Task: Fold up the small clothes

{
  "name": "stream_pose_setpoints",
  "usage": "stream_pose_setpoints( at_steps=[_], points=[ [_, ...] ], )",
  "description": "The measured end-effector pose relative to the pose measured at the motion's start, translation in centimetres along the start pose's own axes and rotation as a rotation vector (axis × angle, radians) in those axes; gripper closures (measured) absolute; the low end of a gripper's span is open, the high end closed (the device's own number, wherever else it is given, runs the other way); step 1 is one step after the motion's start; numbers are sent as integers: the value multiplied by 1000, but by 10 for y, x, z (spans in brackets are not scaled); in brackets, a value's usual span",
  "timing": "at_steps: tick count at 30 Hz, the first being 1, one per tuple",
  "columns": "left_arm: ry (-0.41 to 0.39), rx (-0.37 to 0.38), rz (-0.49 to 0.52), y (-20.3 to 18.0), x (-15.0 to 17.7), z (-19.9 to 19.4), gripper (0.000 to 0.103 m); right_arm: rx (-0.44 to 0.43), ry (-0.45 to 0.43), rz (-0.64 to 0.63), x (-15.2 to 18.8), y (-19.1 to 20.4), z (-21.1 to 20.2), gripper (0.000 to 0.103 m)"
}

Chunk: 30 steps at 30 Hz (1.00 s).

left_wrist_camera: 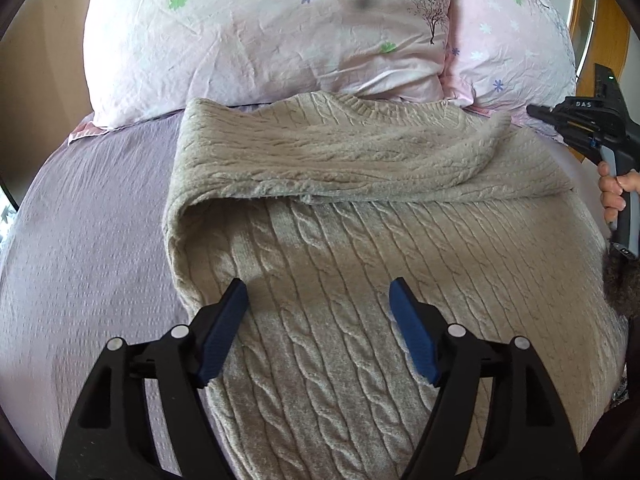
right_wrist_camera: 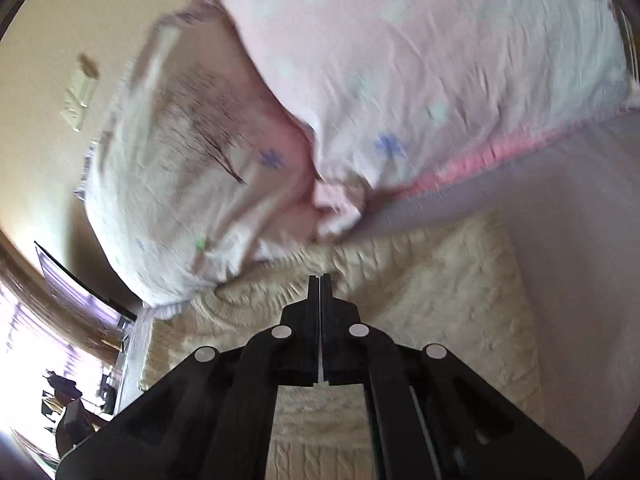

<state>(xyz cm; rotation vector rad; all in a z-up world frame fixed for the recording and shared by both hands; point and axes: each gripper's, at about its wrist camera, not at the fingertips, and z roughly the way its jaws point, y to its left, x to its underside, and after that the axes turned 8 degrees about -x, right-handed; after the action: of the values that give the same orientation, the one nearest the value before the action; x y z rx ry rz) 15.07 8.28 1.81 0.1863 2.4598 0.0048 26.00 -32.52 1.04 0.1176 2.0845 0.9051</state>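
Observation:
A beige cable-knit sweater (left_wrist_camera: 340,248) lies on the bed, its far part folded over toward me into a thick band (left_wrist_camera: 320,156). My left gripper (left_wrist_camera: 318,294) is open and empty, hovering just above the sweater's near left part. My right gripper (right_wrist_camera: 320,280) is shut with nothing between its fingers, above the sweater's far edge (right_wrist_camera: 420,280) near the pillows. It also shows in the left wrist view (left_wrist_camera: 536,111) at the right edge, held by a hand, off the sweater's right side.
The sweater rests on a lilac bedsheet (left_wrist_camera: 92,240). Two pink flowered pillows (left_wrist_camera: 260,40) (left_wrist_camera: 516,56) lie at the head of the bed, touching the sweater's far edge. A wooden headboard (left_wrist_camera: 608,32) stands at the far right.

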Motion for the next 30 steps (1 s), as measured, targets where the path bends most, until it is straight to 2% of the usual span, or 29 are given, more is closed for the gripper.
stream_pose_setpoints(
  at_steps=[2,4,8,10,11,12,14,19,23,24,30],
  points=[
    [-1,-9,10,-3,0,-1,28,26,92,48,6,-5,25,97],
    [-4,-7,7,-2,0,-1,28,47,160,44,13,-5,45,96],
    [0,12,-16,3,0,0,27,70,209,0,16,10,72,94],
    [1,11,-12,2,0,0,26,67,226,6,12,19,83,79],
    [0,11,-12,2,0,0,26,53,232,33,10,21,88,66],
    [0,14,-15,2,0,-1,26,38,229,56,10,22,88,59],
    [-2,26,-25,4,0,-1,26,-2,218,98,10,22,89,55],
    [-3,52,-32,6,-1,-1,22,-214,237,257,13,-1,90,55],
    [-6,65,-43,7,0,-1,22,-238,250,262,20,2,99,56],
    [-6,68,-46,8,0,-1,22,-261,239,270,21,3,99,60],
    [-6,68,-49,7,0,-2,21,-252,206,347,17,-4,123,62]
  ],
)
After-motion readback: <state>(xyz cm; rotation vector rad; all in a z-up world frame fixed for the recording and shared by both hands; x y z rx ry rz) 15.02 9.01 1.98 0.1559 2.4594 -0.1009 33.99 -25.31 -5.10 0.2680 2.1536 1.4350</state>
